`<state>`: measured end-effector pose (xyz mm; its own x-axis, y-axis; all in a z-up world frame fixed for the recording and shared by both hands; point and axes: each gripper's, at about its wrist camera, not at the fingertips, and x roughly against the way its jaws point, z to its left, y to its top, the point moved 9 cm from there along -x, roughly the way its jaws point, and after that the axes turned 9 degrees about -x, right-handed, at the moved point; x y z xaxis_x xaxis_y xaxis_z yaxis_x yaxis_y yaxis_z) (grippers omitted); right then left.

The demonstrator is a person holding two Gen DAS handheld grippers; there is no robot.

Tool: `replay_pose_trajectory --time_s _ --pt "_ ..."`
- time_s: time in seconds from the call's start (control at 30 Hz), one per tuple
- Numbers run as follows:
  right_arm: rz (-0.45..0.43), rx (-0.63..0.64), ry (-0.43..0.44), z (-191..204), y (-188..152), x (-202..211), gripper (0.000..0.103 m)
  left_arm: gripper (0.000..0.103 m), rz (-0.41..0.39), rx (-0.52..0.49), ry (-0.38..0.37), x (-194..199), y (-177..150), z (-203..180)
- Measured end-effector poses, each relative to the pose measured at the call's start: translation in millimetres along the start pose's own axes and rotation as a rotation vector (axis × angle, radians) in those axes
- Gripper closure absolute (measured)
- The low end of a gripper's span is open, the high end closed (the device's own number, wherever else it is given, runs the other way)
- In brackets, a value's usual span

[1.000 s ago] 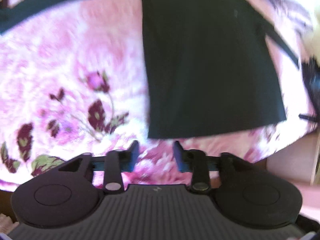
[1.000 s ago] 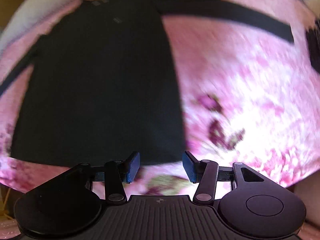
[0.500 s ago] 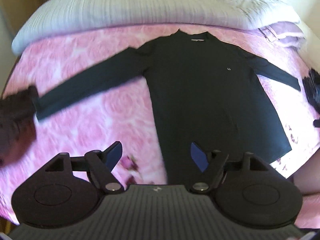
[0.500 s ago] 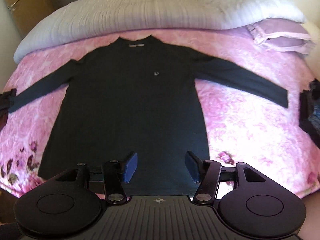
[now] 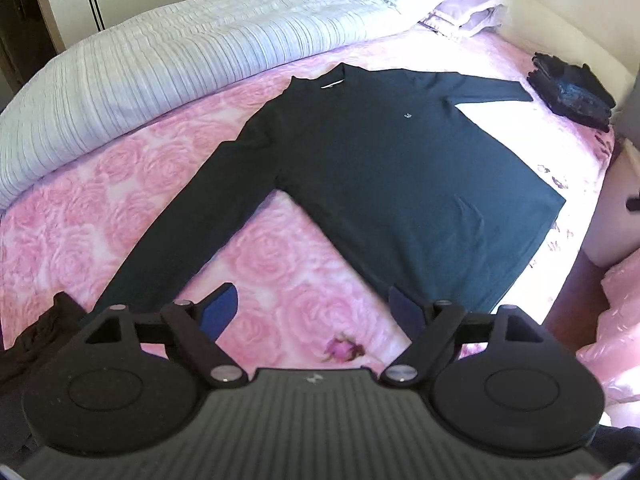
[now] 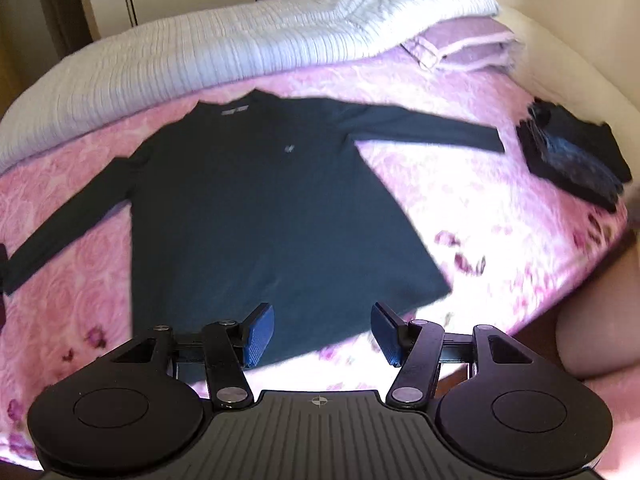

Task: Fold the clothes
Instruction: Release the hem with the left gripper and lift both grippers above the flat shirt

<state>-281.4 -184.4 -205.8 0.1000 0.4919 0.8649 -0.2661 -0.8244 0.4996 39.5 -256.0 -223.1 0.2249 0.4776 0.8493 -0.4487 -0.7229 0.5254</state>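
Note:
A dark long-sleeved shirt (image 5: 392, 176) lies flat and face up on the pink rose bedspread (image 5: 272, 264), sleeves spread out; it also shows in the right wrist view (image 6: 256, 208). My left gripper (image 5: 316, 312) is open and empty, above the bedspread between the shirt's left sleeve and its hem. My right gripper (image 6: 322, 332) is open and empty, above the shirt's hem near its right corner.
A white ribbed duvet (image 5: 168, 60) lies along the far side of the bed. A folded lilac blanket (image 6: 460, 44) sits at the back right. A pile of folded dark clothes (image 6: 576, 156) lies at the right edge. Dark cloth (image 5: 36, 336) lies at the left.
Both grippers have pulled back and up from close over the hem, so the whole shirt now shows. The left jaws have opened wider. The left view has swung leftward.

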Motion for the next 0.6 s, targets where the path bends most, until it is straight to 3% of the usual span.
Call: replay_pose_trajectory --time_s 0.33,0.6 --pt "0.027 0.029 -0.083 34.2 -56.0 35.7 0.045 0.021 -0.04 -0.05 -0.025 16.4 -9.0 -6.4" --pt "0.031 0.046 -0.07 37.1 -80.3 47.7 0.045 0.021 -0.018 -0.069 -0.005 31.5 -28.2 -30.7"
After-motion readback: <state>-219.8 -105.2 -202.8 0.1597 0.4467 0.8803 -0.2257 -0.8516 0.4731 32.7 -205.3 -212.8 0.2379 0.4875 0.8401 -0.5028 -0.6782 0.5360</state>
